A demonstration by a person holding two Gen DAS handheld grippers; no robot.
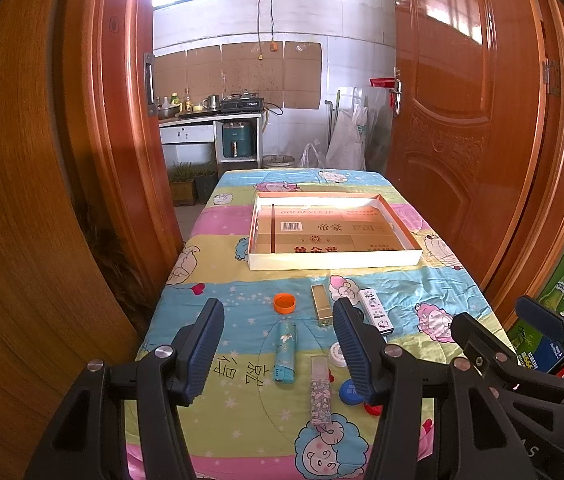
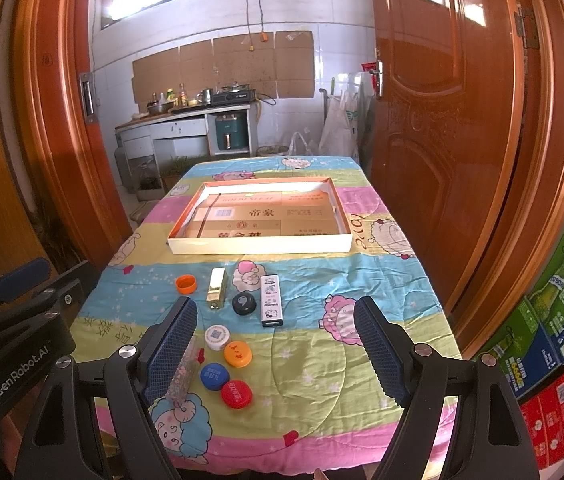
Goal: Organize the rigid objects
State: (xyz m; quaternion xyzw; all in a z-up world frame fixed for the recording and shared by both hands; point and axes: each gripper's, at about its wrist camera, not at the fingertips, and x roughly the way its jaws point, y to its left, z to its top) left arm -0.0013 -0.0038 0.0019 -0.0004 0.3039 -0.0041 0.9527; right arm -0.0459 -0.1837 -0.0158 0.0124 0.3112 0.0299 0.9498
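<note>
Both hand-held grippers, left (image 1: 278, 344) and right (image 2: 276, 350), gape wide, holding nothing. Bottle caps (image 2: 238, 353) and lighters (image 1: 285, 356) lie between their fingers; the box tray (image 2: 260, 245) sits beyond.

You saw a glossy varnished wood door (image 2: 441, 120), a soft printed cloth cover (image 2: 361, 280), a matt cardboard tray (image 2: 262, 245) and a shiny gold metal lighter (image 2: 217, 287).

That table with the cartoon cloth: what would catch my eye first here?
Probably the big shallow box lying open in the middle of the sheep-print cloth. Nearer the camera sits a scatter of small things: bottle caps such as the red cap and the orange cap, plus a gold lighter. Both grippers, left and right, hover open and hold nothing.
</note>
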